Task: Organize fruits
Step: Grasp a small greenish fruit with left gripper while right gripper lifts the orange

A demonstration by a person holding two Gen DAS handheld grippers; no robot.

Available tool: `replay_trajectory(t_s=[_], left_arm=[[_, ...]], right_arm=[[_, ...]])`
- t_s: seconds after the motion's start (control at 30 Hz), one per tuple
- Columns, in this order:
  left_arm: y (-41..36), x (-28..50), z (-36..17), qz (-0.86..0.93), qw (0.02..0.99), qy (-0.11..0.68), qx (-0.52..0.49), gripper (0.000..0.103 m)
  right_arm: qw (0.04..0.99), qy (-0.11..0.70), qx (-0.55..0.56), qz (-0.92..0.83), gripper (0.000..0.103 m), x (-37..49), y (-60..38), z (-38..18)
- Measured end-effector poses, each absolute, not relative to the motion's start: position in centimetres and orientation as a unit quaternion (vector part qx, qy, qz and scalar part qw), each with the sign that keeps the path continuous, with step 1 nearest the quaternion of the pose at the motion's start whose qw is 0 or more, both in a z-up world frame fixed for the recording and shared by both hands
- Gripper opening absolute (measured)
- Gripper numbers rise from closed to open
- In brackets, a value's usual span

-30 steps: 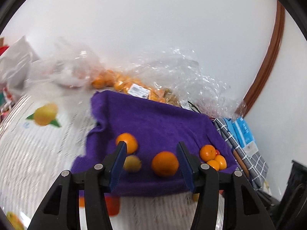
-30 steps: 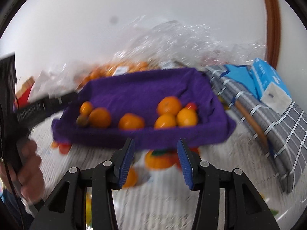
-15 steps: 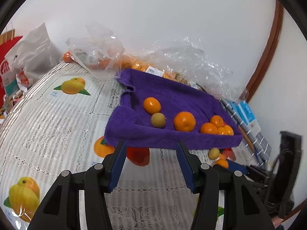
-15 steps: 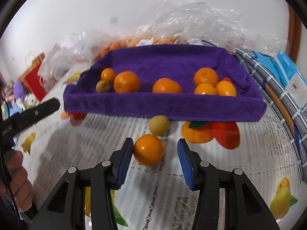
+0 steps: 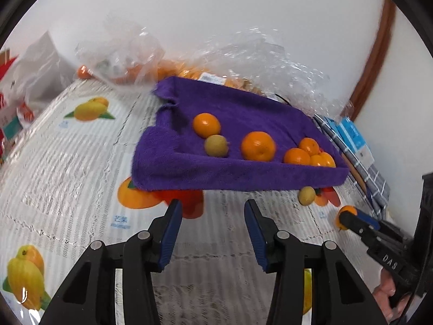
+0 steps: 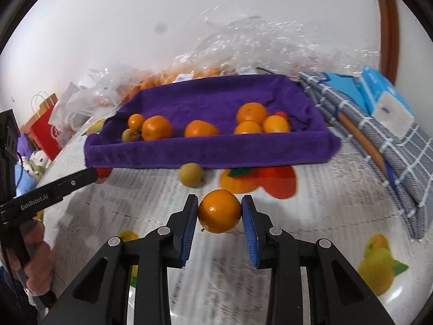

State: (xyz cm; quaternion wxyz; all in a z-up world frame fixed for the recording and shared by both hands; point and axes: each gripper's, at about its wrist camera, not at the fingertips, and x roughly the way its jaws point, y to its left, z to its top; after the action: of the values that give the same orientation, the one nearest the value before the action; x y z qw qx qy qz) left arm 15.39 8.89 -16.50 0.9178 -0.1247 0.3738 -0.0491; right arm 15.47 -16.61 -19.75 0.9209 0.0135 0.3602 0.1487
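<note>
A purple towel-lined tray (image 6: 189,151) holds several oranges (image 6: 157,127) and a small yellow-green fruit (image 6: 129,135). My right gripper (image 6: 219,212) has its blue pads against both sides of a loose orange (image 6: 219,210) on the tablecloth in front of the tray. Another yellow-green fruit (image 6: 191,174) lies just beyond it, by the tray's front edge. My left gripper (image 5: 211,233) is open and empty above the tablecloth, short of the tray (image 5: 230,173). The left wrist view shows the right gripper (image 5: 349,218) on the orange (image 5: 347,211) at far right.
Clear plastic bags of oranges (image 5: 189,73) lie behind the tray against the white wall. A grey checked cloth (image 6: 379,146) and blue packets (image 6: 384,97) lie right of the tray. A red bag (image 6: 46,130) stands at the left. The tablecloth carries printed fruit pictures (image 5: 89,111).
My right gripper has moved forward and closed around the loose orange. My left gripper has drawn slightly nearer the tray, still open.
</note>
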Motion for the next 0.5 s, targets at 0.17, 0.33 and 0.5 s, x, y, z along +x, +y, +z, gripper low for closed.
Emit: replay_trajectory(t_s=[0.17,0.33,0.5], left_arm=[[4.9,15.3,-15.6,-0.075,0.921,0.372,-0.089,0.045],[0.5,17.1,-15.7,-0.096,0.915,0.387,-0.065,0.045],[-2.6,18.7,-16.6,-0.102,0.906,0.407,-0.053,0.044]], right_arm=[[0.928,0.356,-0.005,0.111,0.033,14.5,-19.2,-19.7],[0.926,0.369,-0.001,0.074,0.033,13.9,-22.7,-20.3],[0.931,0.357,0.04,0.073,0.033,13.3,-25.2,-20.4]])
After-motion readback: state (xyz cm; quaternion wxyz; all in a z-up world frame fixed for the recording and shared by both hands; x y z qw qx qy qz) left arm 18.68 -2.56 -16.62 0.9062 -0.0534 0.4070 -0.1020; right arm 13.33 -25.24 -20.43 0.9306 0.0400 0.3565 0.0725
